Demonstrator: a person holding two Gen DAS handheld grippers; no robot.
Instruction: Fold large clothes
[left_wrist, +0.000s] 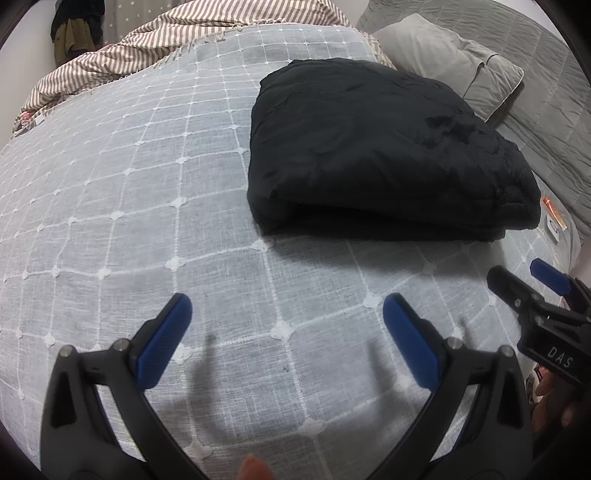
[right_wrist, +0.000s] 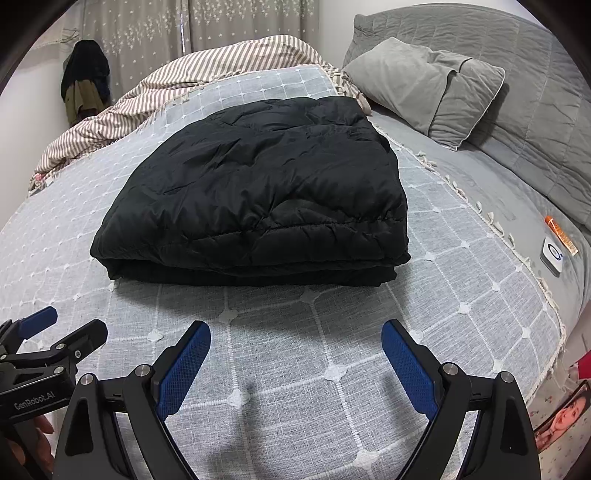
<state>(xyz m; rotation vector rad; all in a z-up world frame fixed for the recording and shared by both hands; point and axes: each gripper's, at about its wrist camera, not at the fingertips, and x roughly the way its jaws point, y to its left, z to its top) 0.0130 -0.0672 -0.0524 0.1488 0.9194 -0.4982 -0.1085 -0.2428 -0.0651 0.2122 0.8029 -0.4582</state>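
Observation:
A black quilted garment (right_wrist: 258, 195) lies folded into a thick rectangle on the grey checked bedspread (right_wrist: 314, 369). It also shows in the left wrist view (left_wrist: 388, 147), ahead and to the right. My left gripper (left_wrist: 288, 314) is open and empty, held over bare bedspread short of the garment. My right gripper (right_wrist: 295, 339) is open and empty, just in front of the garment's near folded edge. Each gripper shows at the edge of the other's view, the right one (left_wrist: 517, 273) and the left one (right_wrist: 70, 325).
A grey pillow (right_wrist: 424, 92) and grey quilted headboard (right_wrist: 535, 74) are at the back right. A striped blanket (right_wrist: 166, 92) is bunched at the back left. A small white device (right_wrist: 552, 254) and an orange item (right_wrist: 561, 230) lie near the bed's right edge.

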